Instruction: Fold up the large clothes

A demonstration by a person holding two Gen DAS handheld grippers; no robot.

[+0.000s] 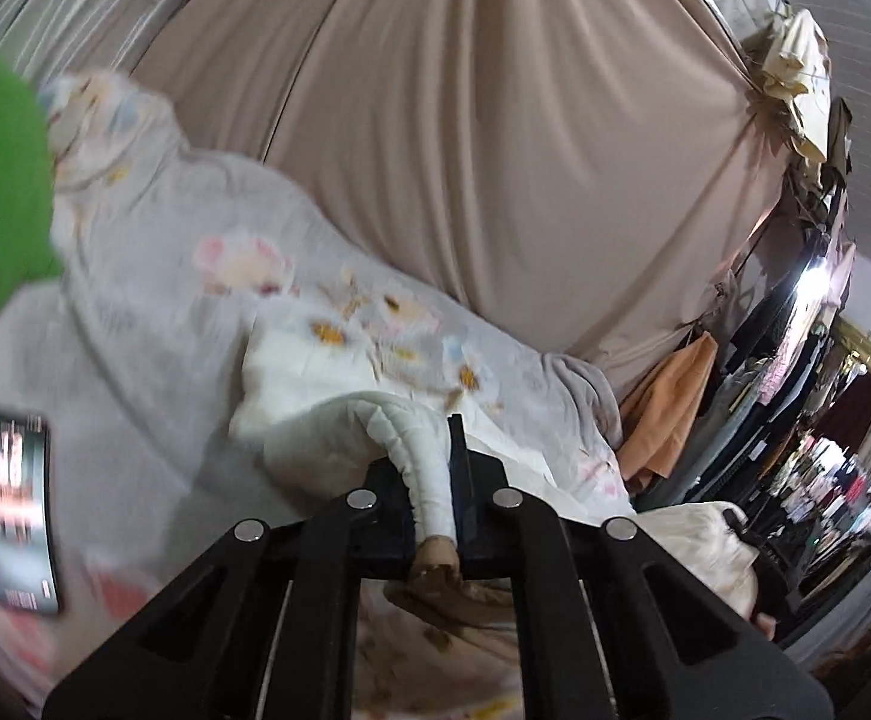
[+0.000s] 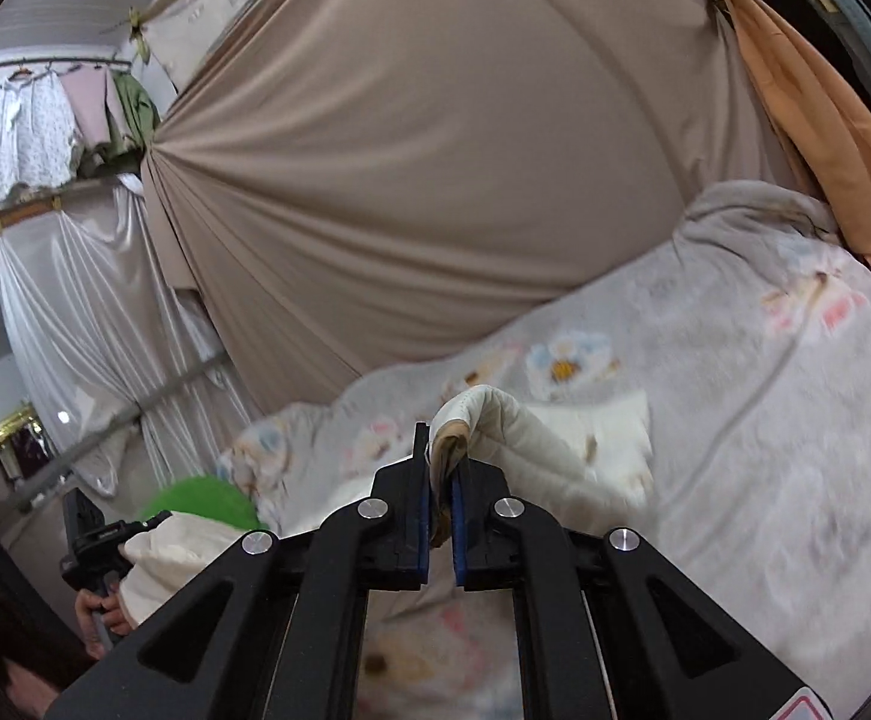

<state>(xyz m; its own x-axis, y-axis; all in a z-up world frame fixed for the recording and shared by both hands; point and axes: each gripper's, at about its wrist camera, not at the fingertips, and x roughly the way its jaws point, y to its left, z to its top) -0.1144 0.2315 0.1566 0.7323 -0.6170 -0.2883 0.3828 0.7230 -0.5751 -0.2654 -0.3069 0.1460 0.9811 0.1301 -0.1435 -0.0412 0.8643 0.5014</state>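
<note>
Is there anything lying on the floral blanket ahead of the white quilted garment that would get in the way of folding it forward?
Nothing visible. The white quilted garment is pinched in both grippers, left and right, and the grey floral blanket beyond it lies bare up to the beige draped sheet.

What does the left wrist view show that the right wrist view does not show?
Only the left wrist view shows a phone lying on the bed cover. Only the right wrist view shows a hand on a black handle, and clothes on a rail. Both show a gripper shut on the white quilted garment: left gripper, right gripper, with the beige curtain behind.
</note>
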